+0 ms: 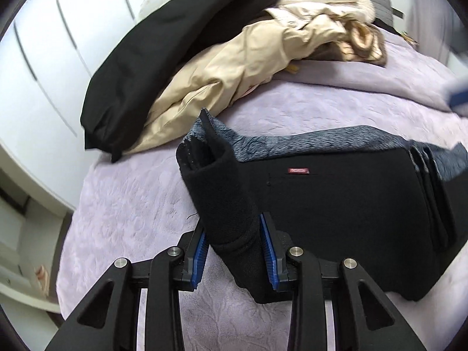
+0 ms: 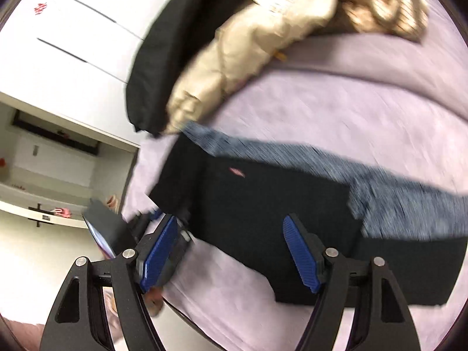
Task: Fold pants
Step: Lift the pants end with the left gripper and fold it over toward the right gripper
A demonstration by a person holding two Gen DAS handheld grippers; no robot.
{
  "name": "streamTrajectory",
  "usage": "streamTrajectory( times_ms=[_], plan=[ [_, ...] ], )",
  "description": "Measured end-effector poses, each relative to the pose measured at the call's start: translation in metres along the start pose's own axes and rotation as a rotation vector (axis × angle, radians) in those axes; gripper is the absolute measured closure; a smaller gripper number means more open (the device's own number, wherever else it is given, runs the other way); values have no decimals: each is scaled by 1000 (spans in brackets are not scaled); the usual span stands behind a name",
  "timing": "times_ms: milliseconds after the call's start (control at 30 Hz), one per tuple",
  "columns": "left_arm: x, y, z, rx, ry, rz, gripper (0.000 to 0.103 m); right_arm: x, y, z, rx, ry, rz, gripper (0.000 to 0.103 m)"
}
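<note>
Black pants [image 1: 345, 201] with a grey fleece lining and a small red label lie partly folded on the lilac bedspread [image 1: 128, 201]. My left gripper [image 1: 235, 251] is shut on a bunched, rolled end of the pants, which stands up between its blue pads. In the blurred right wrist view the pants [image 2: 263, 213] lie flat ahead. My right gripper [image 2: 231, 254] is open and empty, just above the pants' near edge. The left gripper [image 2: 140, 225] shows at the pants' left end.
A beige jacket [image 1: 234, 70] and a black garment [image 1: 163, 52] are piled at the back of the bed. White wardrobe doors [image 1: 44, 67] stand to the left. The bed's left edge [image 2: 181, 310] drops off near an open shelf [image 2: 55, 169].
</note>
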State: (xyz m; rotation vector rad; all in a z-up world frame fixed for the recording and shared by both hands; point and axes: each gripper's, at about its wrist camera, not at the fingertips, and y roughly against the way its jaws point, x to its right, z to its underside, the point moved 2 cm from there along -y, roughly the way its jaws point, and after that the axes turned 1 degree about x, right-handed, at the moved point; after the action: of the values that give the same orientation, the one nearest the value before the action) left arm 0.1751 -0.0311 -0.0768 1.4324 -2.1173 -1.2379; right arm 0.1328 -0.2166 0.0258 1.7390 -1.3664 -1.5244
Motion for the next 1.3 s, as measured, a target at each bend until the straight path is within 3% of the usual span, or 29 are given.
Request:
streamTrajectory(
  times_ms=[167, 300, 400, 733, 900, 1067, 1300],
  plan=[
    [21, -1, 2, 31, -70, -7, 68, -36, -58, -22, -115, 137, 0, 25],
    [13, -4, 1, 11, -35, 26, 68, -39, -91, -24, -168, 121, -4, 26],
    [6, -7, -3, -1, 4, 57, 68, -35, -90, -18, -173, 80, -32, 29],
    [7, -9, -3, -40, 37, 61, 68, -1, -18, 19, -102, -84, -104, 31],
    [10, -10, -4, -51, 64, 25, 68, -5, 30, 45, -70, -27, -93, 33],
    [15, -6, -4, -46, 89, -2, 68, -5, 93, 82, 26, 19, -50, 38],
    [14, 2, 0, -48, 123, -22, 68, 21, 122, 126, 40, -59, -21, 38]
  ],
)
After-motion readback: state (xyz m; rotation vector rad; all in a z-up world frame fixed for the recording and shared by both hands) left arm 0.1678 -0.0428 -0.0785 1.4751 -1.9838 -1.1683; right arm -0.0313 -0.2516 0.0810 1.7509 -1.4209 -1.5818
